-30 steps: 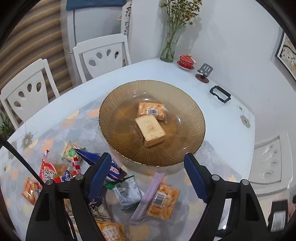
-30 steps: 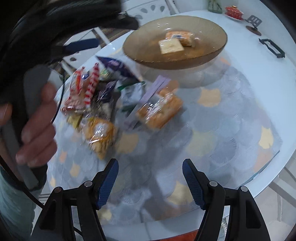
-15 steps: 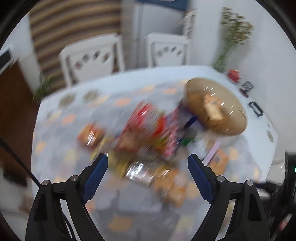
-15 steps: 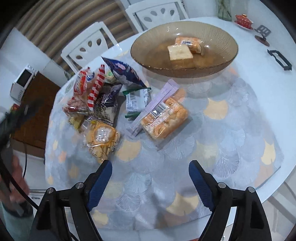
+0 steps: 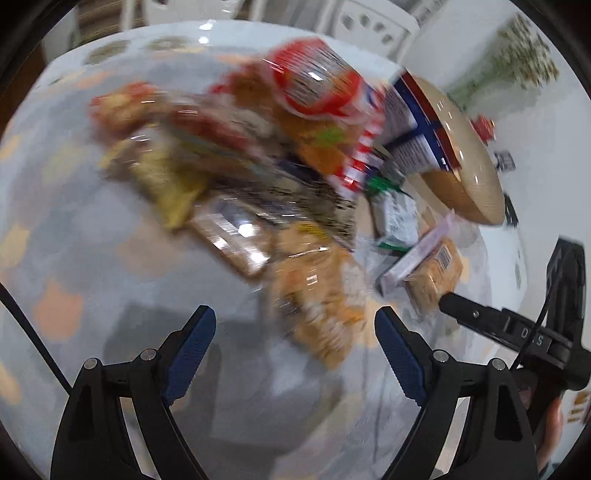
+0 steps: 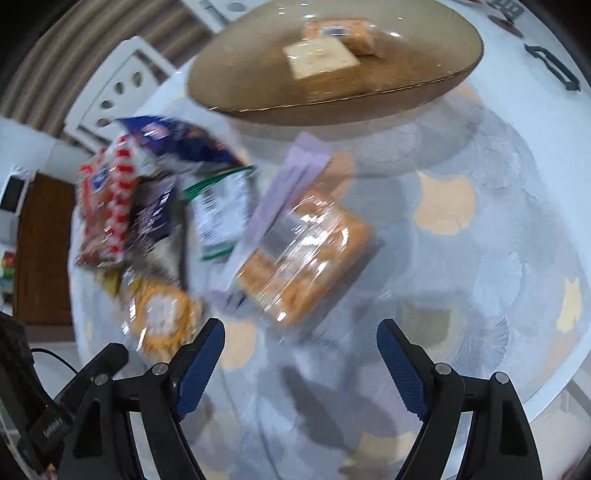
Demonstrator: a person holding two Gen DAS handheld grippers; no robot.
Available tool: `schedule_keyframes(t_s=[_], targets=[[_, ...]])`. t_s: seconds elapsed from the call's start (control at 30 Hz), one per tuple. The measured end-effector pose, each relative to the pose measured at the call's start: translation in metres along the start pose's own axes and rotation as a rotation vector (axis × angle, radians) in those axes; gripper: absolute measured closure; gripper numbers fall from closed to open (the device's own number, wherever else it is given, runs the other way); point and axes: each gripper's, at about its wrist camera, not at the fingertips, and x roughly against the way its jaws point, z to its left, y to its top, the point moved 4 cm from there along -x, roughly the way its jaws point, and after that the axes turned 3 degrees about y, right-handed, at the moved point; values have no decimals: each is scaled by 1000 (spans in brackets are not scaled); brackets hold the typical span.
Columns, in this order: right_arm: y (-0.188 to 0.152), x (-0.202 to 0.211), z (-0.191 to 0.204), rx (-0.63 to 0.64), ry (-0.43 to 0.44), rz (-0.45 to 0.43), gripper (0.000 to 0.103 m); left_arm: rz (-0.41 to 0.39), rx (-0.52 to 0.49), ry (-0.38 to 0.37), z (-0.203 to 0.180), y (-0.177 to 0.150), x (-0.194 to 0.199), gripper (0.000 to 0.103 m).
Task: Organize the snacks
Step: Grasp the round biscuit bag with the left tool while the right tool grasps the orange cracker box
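While earlier near bowl, both tools (jaws wider) now over snacks

Glossy clear-plastic cracker pack; ribbed amber glass bowl.

**Snacks: two in the bowl, the rest heaped on the bench**

You have an amber ribbed glass bowl holding two packets: a pale square cracker pack in front, touching an orange biscuit pack behind it. Near the bowl, flat on the bench, lies a clear-wrapped orange cracker pack, tilted, with a lilac sachet touching its left edge. Further left: a green-trimmed white packet, a blue bag, a red-and-white striped bag, a round-biscuit pack. All blurred.
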Motion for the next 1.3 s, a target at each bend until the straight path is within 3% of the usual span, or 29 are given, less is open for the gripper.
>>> schedule_keyframes(t_s=[0.27, 0.4, 0.57, 0.63, 0.7, 0.77, 0.87, 1.17, 1.3], targets=[[18, -28, 1, -75, -33, 19, 20, 71, -147, 162, -35, -13, -40, 16], [13, -21, -7, -43, -113, 1, 20, 78, -145, 186, -19, -19, -34, 16], [-2, -1, -53, -139, -172, -10, 20, 97, -123, 227, 20, -27, -7, 16], [-6, 6, -66, -177, -148, -13, 20, 89, -111, 198, 29, -30, 3, 16], [-6, 12, -68, -169, -114, -31, 20, 82, -87, 114, 30, -31, 14, 16], [-2, 17, -62, -112, -99, -61, 20, 55, -61, 38, 23, -27, 22, 16], [6, 16, -47, -38, -101, -78, 20, 36, -49, 0, 7, -18, 18, 16], [37, -5, -49, -34, -115, -49, 20, 45, -96, 201, -23, 9, -30, 16], [41, -11, -41, -20, -136, -44, 20, 54, -100, 203, -33, 6, -42, 16]])
